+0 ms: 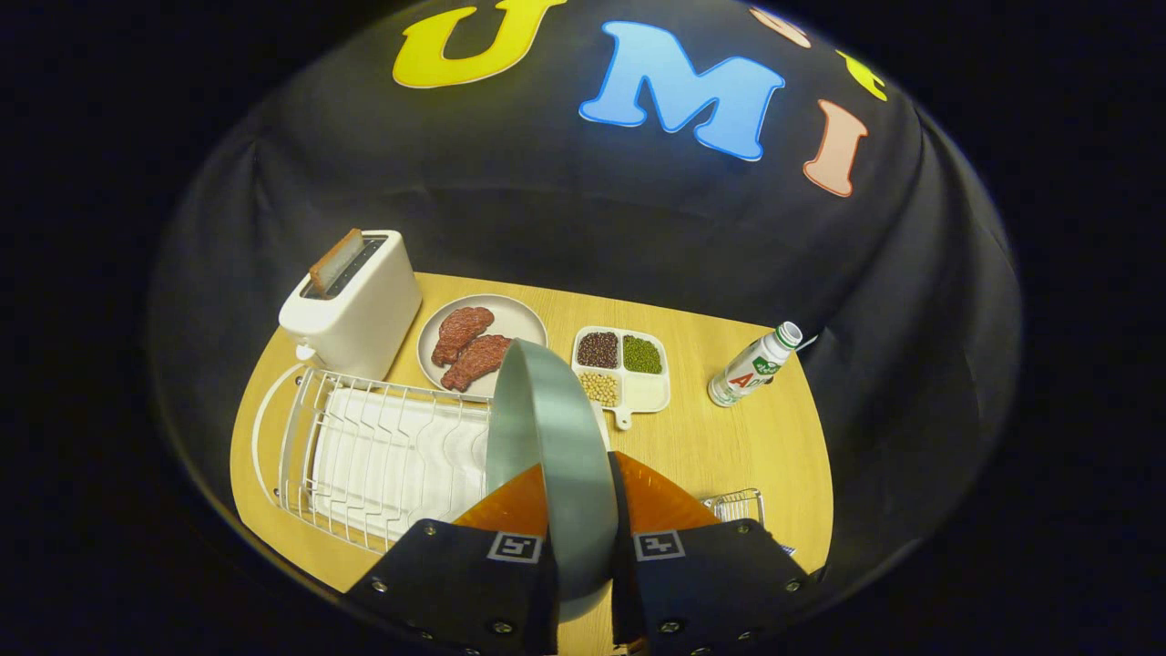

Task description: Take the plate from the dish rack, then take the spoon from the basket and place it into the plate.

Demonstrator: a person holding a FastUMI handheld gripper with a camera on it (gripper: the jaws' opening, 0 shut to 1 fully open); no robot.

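Observation:
A grey-green plate (pixel 551 428) stands on edge between my two fingers, and my gripper (pixel 581 497) is shut on its rim. It hangs above the wooden table (pixel 729 437), just right of the white wire dish rack (pixel 383 451), which holds no dishes. A corner of the small wire basket (pixel 738 504) peeks out beyond my right finger. The spoon is hidden.
A white toaster (pixel 351 305) with a slice of toast stands behind the rack. Beyond the held plate are a plate of meat (pixel 478 342), a divided dish of beans (pixel 624 369) and a lying bottle (pixel 756 364) at the right.

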